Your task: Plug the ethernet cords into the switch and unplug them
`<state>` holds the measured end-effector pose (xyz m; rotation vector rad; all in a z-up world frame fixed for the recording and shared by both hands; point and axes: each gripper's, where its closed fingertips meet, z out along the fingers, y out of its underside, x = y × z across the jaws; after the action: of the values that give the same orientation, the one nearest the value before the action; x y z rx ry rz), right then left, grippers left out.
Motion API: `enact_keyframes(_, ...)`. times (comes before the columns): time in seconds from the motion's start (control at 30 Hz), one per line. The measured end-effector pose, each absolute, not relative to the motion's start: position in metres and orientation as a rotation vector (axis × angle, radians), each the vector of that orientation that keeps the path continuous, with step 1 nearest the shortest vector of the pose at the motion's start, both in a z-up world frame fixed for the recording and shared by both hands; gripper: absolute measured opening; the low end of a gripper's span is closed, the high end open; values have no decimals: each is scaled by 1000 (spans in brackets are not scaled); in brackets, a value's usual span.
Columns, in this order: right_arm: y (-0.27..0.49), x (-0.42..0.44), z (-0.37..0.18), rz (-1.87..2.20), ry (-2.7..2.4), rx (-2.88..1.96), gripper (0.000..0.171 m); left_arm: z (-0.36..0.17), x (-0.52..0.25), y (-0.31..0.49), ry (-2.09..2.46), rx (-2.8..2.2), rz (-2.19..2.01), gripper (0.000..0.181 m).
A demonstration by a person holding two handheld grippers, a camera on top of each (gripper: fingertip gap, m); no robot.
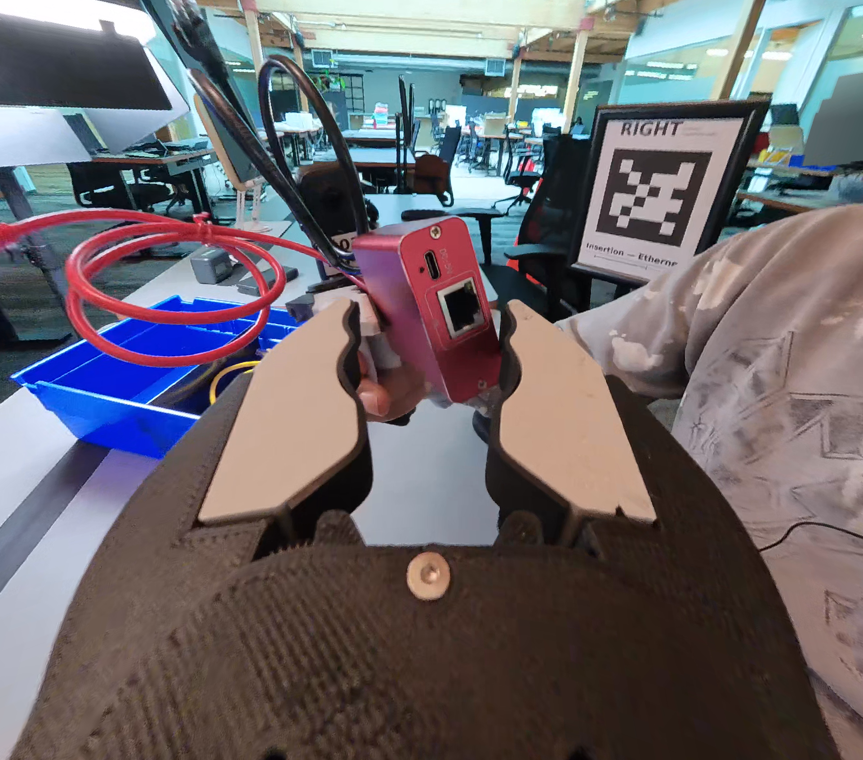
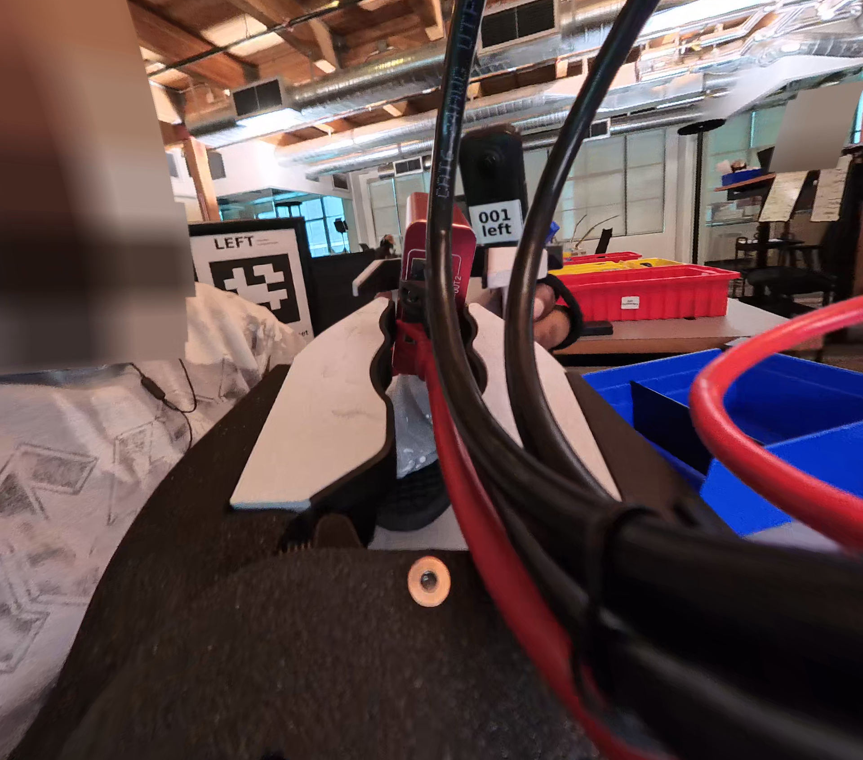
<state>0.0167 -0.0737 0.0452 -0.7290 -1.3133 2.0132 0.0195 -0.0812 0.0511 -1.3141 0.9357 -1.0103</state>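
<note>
My left gripper point(image 1: 429, 317) is shut on a red metal switch point(image 1: 420, 298) and holds it in the air, with an empty port facing the camera. A red ethernet cord point(image 1: 163, 270) and a black cord point(image 1: 289, 158) run into the switch's far side. In the right wrist view my right gripper point(image 2: 427, 331) is shut on the red cord's plug point(image 2: 411, 345) at the switch point(image 2: 439, 242). The black cord point(image 2: 448, 130) loops across in front of it. The left gripper point(image 2: 439, 270) shows beyond, with its fingers on either side of the switch.
A blue divided bin point(image 1: 116, 387) with a yellow cable point(image 1: 229, 373) sits on the white table at the left. A framed marker sign point(image 1: 654, 186) stands at the right, and a person's patterned sleeve point(image 1: 747, 364) is close by. A red bin point(image 2: 654, 289) stands farther off.
</note>
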Motion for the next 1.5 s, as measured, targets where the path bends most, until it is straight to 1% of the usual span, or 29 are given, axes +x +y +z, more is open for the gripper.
enact_keyframes(0.1, -76, 18, 45, 1982, -1342, -725, 26, 50, 26, -82, 946, -1329, -954, 54)
enact_keyframes(0.2, -66, 17, 44, 1908, -1332, -770, 27, 49, 22, -73, 918, -1361, -838, 39)
enact_keyframes(0.23, -63, 16, 42, 1865, -1339, -790, 26, 46, 20, -69, 915, -1382, -789, 37)
enact_keyframes(0.37, -54, 13, 35, 1700, -1368, -852, 27, 37, 14, -54, 877, -1437, -687, 32)
enact_keyframes(0.6, -48, 9, 28, 1536, -1409, -903, 26, 28, 10, -46, 865, -1448, -715, 32)
enact_keyframes(0.87, -48, 11, 31, 1669, -1359, -871, 26, 34, 15, -45, 813, -1430, -735, 33)
enact_keyframes(1.13, -41, 5, 24, 1525, -1376, -930, 26, 29, 10, -37, 751, -1459, -839, 31)
enact_keyframes(1.33, -36, 0, 31, 1460, -1335, -972, 32, 38, 4, -37, 722, -1374, -912, 30)
enact_keyframes(1.5, -34, 6, 32, 1422, -1358, -991, 31, 44, -3, -40, 716, -1336, -936, 29)
